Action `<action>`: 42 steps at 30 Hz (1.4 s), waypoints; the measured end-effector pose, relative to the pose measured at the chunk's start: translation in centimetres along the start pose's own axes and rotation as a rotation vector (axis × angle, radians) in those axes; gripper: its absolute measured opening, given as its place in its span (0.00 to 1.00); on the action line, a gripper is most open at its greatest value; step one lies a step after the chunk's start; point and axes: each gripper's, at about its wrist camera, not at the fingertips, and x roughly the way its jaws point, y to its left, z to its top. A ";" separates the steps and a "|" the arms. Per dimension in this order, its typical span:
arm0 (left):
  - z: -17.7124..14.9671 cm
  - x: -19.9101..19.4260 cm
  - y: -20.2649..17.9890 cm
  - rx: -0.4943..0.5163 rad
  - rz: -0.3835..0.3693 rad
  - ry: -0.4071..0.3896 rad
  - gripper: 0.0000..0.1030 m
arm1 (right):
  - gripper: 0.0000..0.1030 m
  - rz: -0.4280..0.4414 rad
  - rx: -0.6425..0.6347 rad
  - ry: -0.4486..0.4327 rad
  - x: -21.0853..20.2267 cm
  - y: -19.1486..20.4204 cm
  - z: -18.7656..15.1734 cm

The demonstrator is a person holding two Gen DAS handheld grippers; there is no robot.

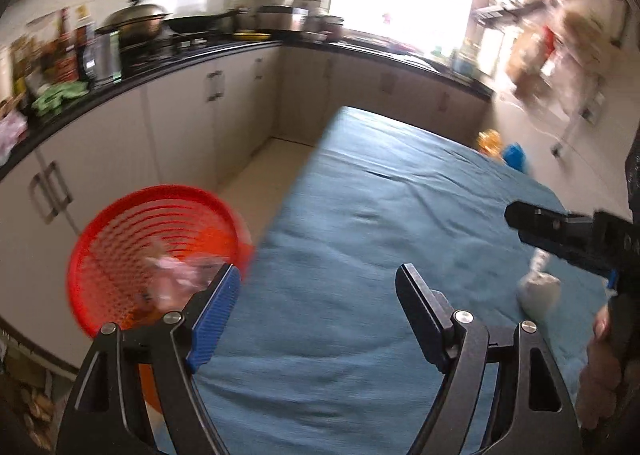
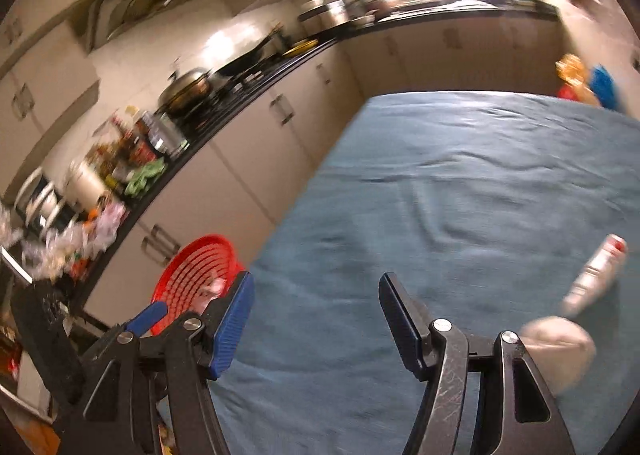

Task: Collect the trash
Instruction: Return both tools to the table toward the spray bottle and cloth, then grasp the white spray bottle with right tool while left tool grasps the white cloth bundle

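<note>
Filling most of both views, a big table with a blue cloth (image 1: 380, 215) runs toward a bright window. Its left edge has a strip of pale floor (image 1: 256, 171) beside it, then a long row of cream cupboards (image 1: 180, 123) under a dark counter (image 1: 168, 63) full of pots and bottles. Most of the cloth is bare, so the middle of the table is open.

A red basket (image 1: 132, 239) sits just off the left edge of the table, with some pinkish trash (image 1: 172, 271) inside it. A crumpled whitish wad (image 1: 538, 293) lies on the cloth near the right side, and a white and red bottle (image 2: 598, 269) lies tilted close behind it.

The left tongs (image 1: 318, 303) are spread apart with nothing between them; the basket is just to their left. The right tongs (image 2: 316, 307) are spread apart and bare too, with the wad just to their right.
</note>
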 end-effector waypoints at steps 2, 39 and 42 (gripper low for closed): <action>-0.1 0.2 -2.5 0.043 -0.030 0.014 0.77 | 0.67 -0.028 0.047 -0.017 -1.7 -2.7 0.1; -3.9 4.0 -16.2 0.265 -0.254 0.185 0.78 | 0.32 -0.283 0.187 0.162 -2.1 -19.6 -1.3; -4.0 3.9 -17.3 0.281 -0.267 0.188 0.78 | 0.32 -0.199 0.161 0.178 -2.2 -17.8 -2.6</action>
